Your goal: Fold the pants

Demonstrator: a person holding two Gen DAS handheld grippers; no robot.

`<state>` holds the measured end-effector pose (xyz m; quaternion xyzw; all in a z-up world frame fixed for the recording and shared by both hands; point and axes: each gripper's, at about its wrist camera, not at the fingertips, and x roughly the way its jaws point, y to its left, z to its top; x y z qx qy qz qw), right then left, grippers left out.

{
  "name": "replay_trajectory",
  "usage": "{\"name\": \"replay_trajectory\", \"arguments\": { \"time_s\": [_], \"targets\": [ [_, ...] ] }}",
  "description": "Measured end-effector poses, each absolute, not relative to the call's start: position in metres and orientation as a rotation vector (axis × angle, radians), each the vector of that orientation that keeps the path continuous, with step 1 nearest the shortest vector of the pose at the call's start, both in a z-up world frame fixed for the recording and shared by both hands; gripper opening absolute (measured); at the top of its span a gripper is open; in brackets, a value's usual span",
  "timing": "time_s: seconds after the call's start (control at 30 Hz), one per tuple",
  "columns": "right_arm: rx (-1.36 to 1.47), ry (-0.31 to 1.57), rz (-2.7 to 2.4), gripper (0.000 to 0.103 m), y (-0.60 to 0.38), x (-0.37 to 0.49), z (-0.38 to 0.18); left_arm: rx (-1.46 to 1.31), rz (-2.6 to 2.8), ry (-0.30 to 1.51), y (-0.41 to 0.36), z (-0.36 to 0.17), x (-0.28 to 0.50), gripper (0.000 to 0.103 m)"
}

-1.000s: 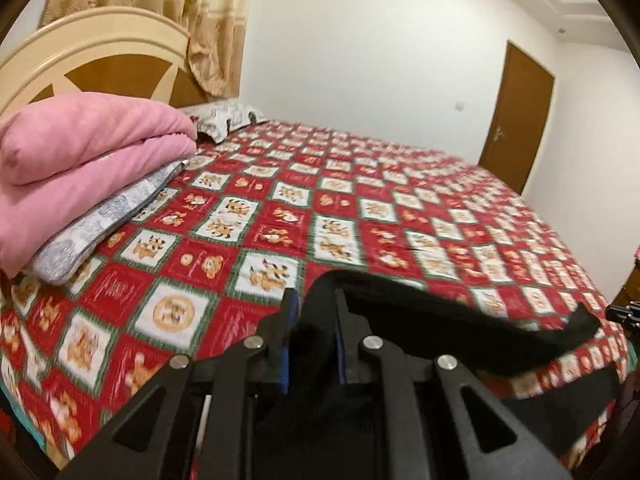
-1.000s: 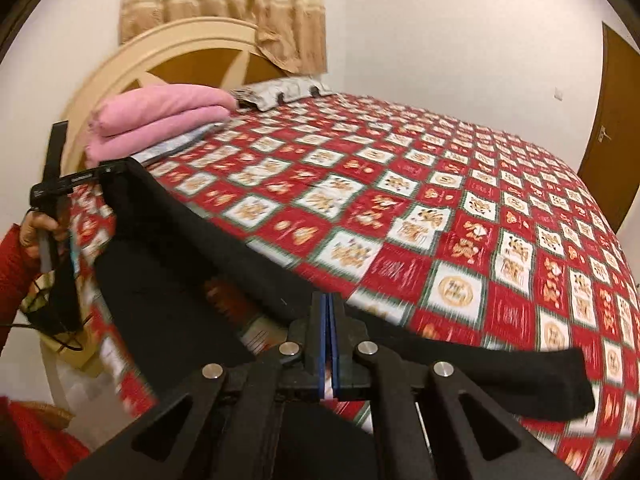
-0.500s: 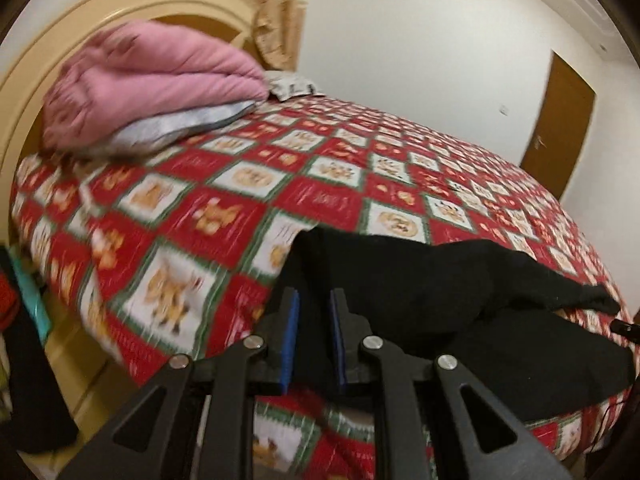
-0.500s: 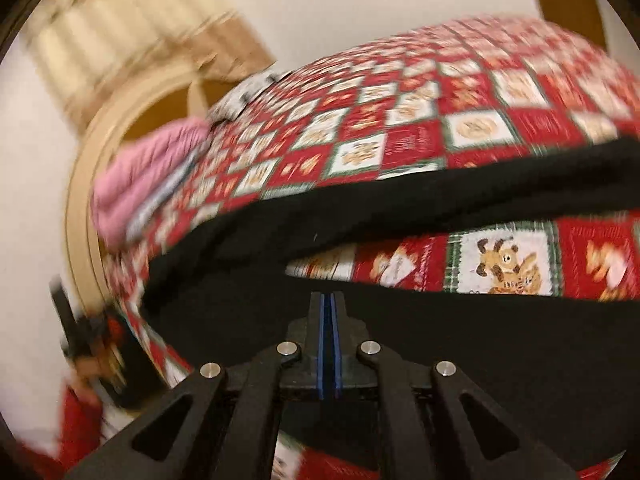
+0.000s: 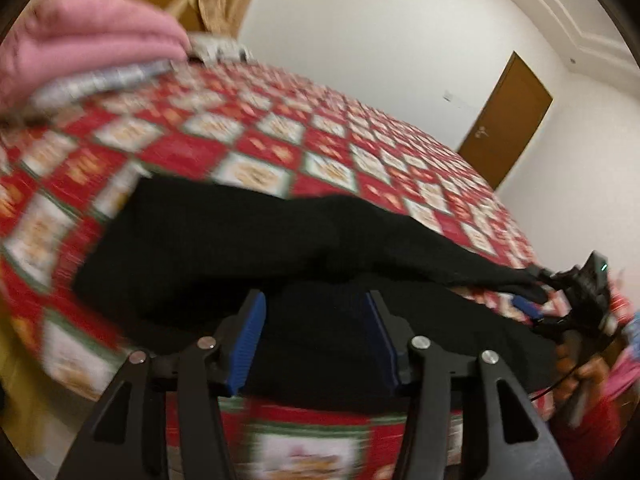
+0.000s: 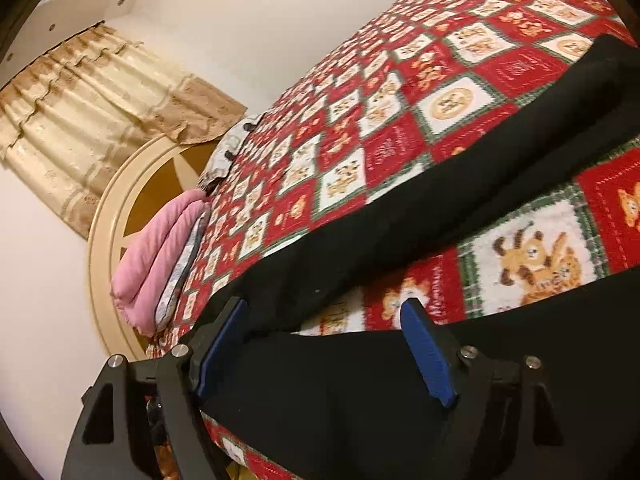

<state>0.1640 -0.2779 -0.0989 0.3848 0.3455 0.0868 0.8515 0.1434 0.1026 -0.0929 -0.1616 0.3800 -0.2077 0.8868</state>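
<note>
Black pants lie spread along the near edge of the bed, partly hanging over it. They also show in the right wrist view. My left gripper is open, its blue pads on either side of the cloth at the bed's edge, holding nothing. My right gripper is open too, its jaws wide apart over the near pant leg. In the left wrist view the right gripper shows at the far right by the leg end.
The bed has a red, green and white patterned cover. A folded pink blanket on a grey patterned pillow lies by the cream headboard. A brown door stands at the far right; beige curtains hang behind the headboard.
Both grippers have opened and let go of the pants, which now lie on the bed. Both cameras have dropped lower and drawn back towards the bed's edge.
</note>
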Motion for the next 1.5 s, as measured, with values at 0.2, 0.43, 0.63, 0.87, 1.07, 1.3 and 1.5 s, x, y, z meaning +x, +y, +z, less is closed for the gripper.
{"name": "replay_trajectory", "arguments": {
  "time_s": [0.2,0.43,0.63,0.87,1.07,1.3,1.5],
  "targets": [
    [0.836,0.712,0.058,0.080,-0.309,0.156,-0.107,-0.560,-0.474,0.897,0.097,-0.116,0.166,0.054],
    [0.903,0.726,0.004,0.080,-0.323,0.173,-0.116,-0.545,-0.483,0.967,0.069,-0.107,0.140,0.062],
    [0.878,0.767,-0.059,0.080,-0.310,0.201,-0.122,-0.552,-0.441,0.935,0.072,-0.115,0.150,0.062],
    [0.798,0.814,-0.138,0.078,-0.303,0.231,-0.120,-0.612,-0.363,0.892,0.094,-0.113,0.174,0.069],
    [0.844,0.836,-0.039,0.009,-0.320,0.207,-0.131,-0.624,-0.295,0.761,0.122,-0.096,0.170,0.070],
    [0.750,0.743,0.000,0.009,-0.305,0.157,-0.109,-0.710,-0.284,0.731,0.149,-0.097,0.185,0.070],
    [0.723,0.753,-0.014,0.009,-0.302,0.148,-0.107,-0.757,-0.243,0.749,0.163,-0.102,0.197,0.051]
  ]
}}
